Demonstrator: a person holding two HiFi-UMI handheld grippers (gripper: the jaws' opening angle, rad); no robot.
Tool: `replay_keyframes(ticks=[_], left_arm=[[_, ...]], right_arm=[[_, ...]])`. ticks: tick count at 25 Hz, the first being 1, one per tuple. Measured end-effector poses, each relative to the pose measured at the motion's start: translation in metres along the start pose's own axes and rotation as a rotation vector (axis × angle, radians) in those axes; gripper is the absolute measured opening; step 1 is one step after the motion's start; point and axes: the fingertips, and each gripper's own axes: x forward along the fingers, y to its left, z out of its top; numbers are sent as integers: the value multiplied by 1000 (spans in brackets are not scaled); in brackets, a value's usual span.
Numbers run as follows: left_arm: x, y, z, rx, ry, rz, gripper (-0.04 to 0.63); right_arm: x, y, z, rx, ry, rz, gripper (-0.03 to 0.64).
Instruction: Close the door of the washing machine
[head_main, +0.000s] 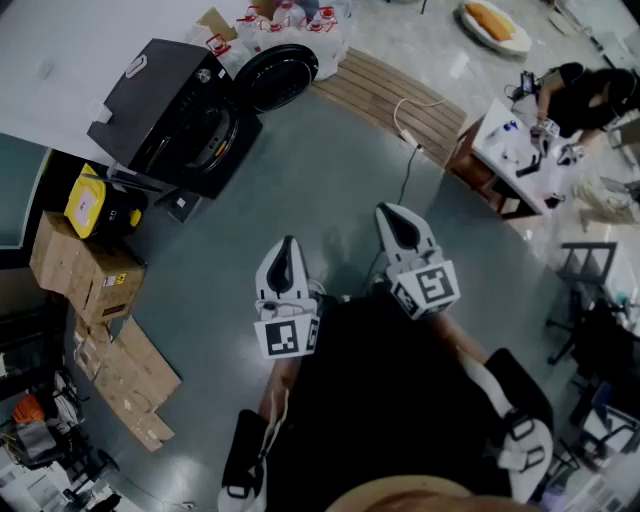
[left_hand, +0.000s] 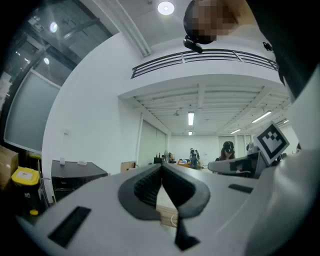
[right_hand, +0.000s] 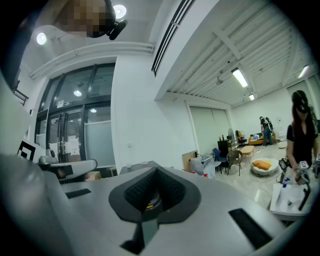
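Observation:
The black washing machine (head_main: 170, 105) stands at the far left by the white wall, and its round door (head_main: 277, 77) is swung open to its right. Both grippers hang over the grey floor well short of it, pointing toward it. My left gripper (head_main: 289, 243) is shut with nothing in it; in the left gripper view its pads meet at the tip (left_hand: 161, 168), and the machine (left_hand: 75, 176) shows low at the left. My right gripper (head_main: 391, 212) is also shut and empty, with its dark pads closed together (right_hand: 154, 173).
Cardboard boxes (head_main: 85, 270) and a yellow container (head_main: 88, 203) sit left of the machine. White bags of bottles (head_main: 290, 25) lie behind the door. A wooden platform (head_main: 400, 95) and a cable (head_main: 405, 170) lie ahead right. A person sits at a white table (head_main: 520, 140).

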Motion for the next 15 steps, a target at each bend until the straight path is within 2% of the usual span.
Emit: replay_keyframes(ticks=[3, 15], left_arm=[[-5, 0, 1, -4, -5, 5, 6], [-15, 8, -2, -10, -1, 0, 7]], right_arm=[[-5, 5, -3, 33, 16, -4, 6], [-6, 13, -6, 80, -29, -32, 15]])
